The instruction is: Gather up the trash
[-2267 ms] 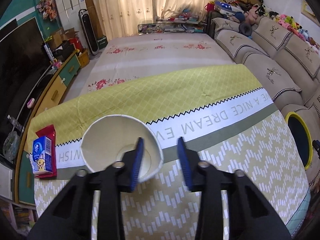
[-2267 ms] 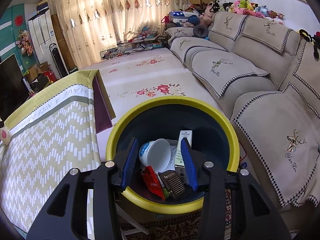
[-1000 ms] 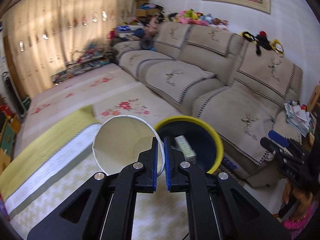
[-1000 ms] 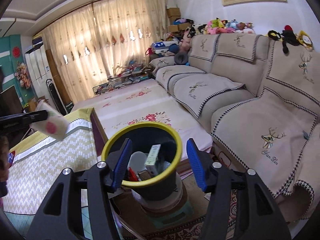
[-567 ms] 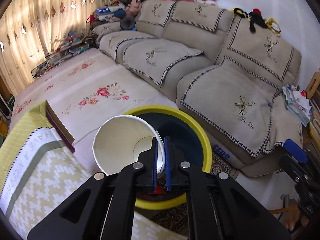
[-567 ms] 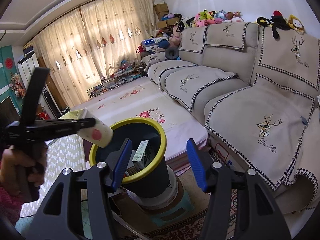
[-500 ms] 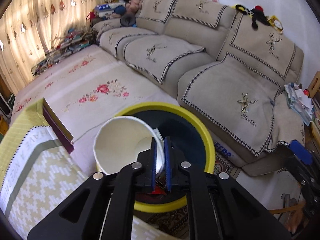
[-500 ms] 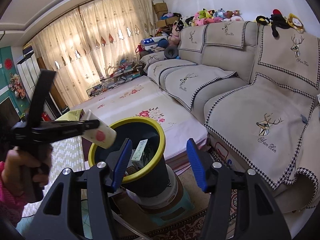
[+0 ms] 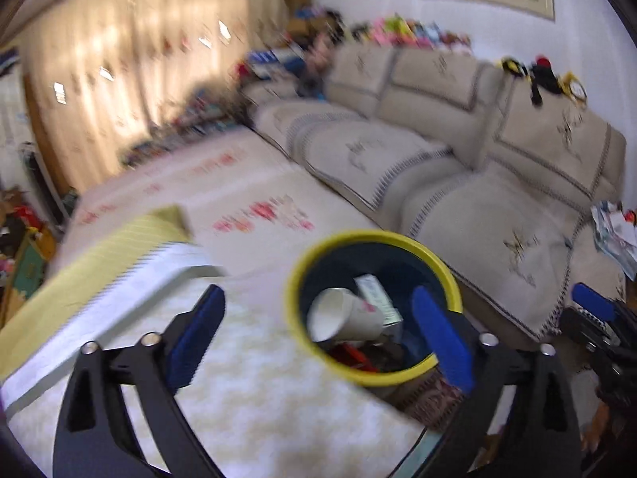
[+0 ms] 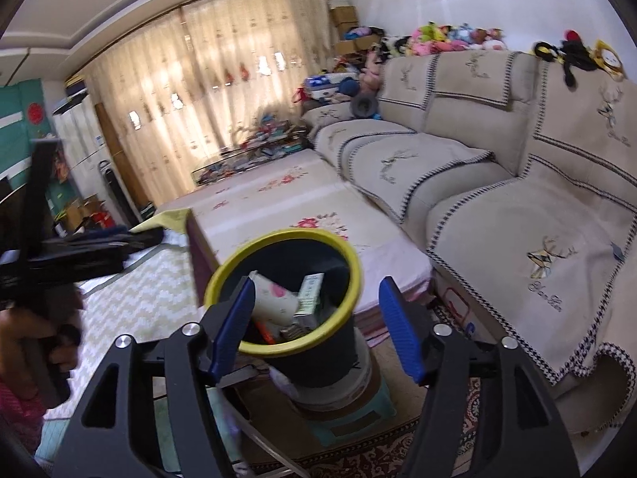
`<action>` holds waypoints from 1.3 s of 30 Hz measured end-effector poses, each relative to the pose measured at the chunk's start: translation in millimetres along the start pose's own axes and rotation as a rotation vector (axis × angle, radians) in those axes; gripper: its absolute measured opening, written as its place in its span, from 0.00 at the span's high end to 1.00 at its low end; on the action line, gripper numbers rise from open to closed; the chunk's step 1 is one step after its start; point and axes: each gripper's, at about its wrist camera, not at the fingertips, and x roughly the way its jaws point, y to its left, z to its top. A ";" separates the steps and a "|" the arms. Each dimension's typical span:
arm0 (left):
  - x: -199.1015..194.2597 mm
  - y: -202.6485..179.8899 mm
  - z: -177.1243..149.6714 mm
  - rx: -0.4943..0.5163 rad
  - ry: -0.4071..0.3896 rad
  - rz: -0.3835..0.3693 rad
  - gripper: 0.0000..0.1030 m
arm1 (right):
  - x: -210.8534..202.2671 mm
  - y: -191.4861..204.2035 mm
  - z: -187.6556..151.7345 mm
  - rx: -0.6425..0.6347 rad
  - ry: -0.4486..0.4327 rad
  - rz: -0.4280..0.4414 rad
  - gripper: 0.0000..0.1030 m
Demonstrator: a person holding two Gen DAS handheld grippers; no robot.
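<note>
Item: paper cup (image 9: pixel 344 316), white, lying on its side inside the yellow-rimmed bin (image 9: pixel 438 263), mouth turned toward the table side, resting on a small carton (image 9: pixel 376 296) and other wrappers. Left gripper (image 9: pixel 318 334): jaws spread wide, nothing between them, above the patterned tablecloth (image 9: pixel 247 398) and just short of the bin rim. Right gripper (image 10: pixel 314 326): jaws apart, empty, over the bin's near edge. Remaining trash, if any, would lie back on the table, leftward of the bin; the left gripper is judged nearer
</note>
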 end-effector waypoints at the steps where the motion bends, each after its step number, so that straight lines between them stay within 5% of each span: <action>1: -21.1 10.2 -7.7 -0.014 -0.024 0.028 0.05 | -0.7 6.9 -0.7 -0.016 0.003 0.012 0.33; 9: -179.3 82.9 -102.1 -0.184 -0.133 0.280 0.05 | -15.8 64.7 -11.5 -0.123 0.012 0.127 0.08; 12: -228.1 97.7 -140.4 -0.222 -0.145 0.433 0.05 | -28.1 88.1 -15.3 -0.178 0.007 0.159 0.07; 18: -306.2 119.3 -192.5 -0.348 -0.197 0.583 0.05 | -63.9 118.8 -20.7 -0.277 -0.044 0.189 0.07; 30: -357.7 109.8 -234.6 -0.423 -0.236 0.616 0.05 | -112.6 127.3 -23.3 -0.313 -0.116 0.180 0.07; 39: -358.6 113.3 -227.3 -0.438 -0.245 0.628 0.05 | -108.0 129.6 -22.9 -0.311 -0.103 0.183 0.07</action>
